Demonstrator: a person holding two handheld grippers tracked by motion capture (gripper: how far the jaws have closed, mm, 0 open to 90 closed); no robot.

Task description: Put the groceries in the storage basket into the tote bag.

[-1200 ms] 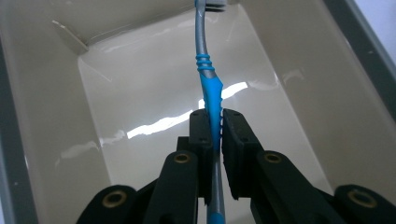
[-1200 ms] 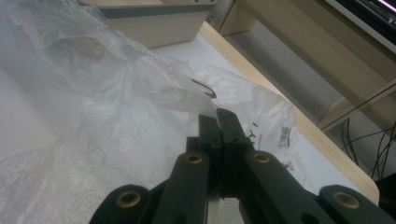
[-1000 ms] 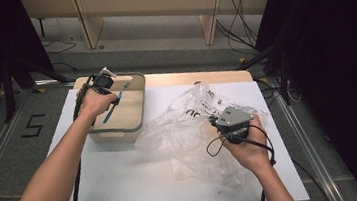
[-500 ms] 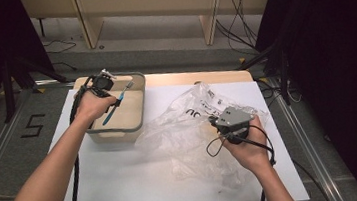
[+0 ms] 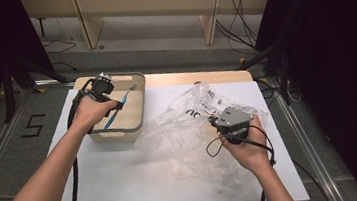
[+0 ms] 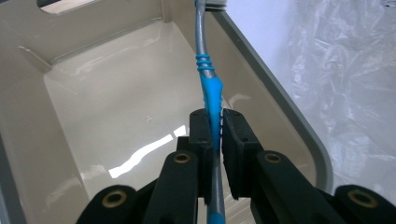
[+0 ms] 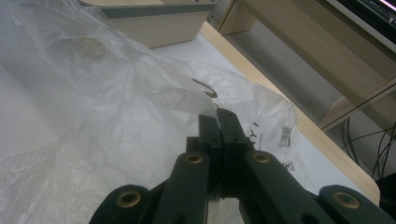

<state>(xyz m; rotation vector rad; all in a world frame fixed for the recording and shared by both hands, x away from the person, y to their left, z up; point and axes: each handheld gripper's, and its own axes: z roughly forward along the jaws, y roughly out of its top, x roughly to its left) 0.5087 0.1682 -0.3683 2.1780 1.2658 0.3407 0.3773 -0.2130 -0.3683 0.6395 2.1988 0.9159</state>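
A fork (image 5: 122, 102) with a blue handle and silver tines hangs over the beige bin (image 5: 119, 132) at the table's far left. My left gripper (image 5: 112, 106) is shut on the fork. In the left gripper view the jaws (image 6: 215, 127) pinch the blue handle (image 6: 211, 91) above the bin's shiny floor (image 6: 107, 107). A crumpled clear plastic bag (image 5: 179, 130) lies to the right of the bin. My right gripper (image 5: 215, 121) is shut on a fold of it. In the right gripper view the film (image 7: 116, 107) rises to the closed jaws (image 7: 218, 122).
The white table top (image 5: 125, 186) has bare room in front of the bin and the bag. Its wooden far edge (image 5: 199, 77) runs behind them. Black cables trail from both grippers. Beyond the table are wooden shelf legs (image 5: 211, 24) and a grey floor.
My left hand has shifted a little over the bin with the fork, and the tines now stand out to the right. The right hand and the bag have stayed where they were.
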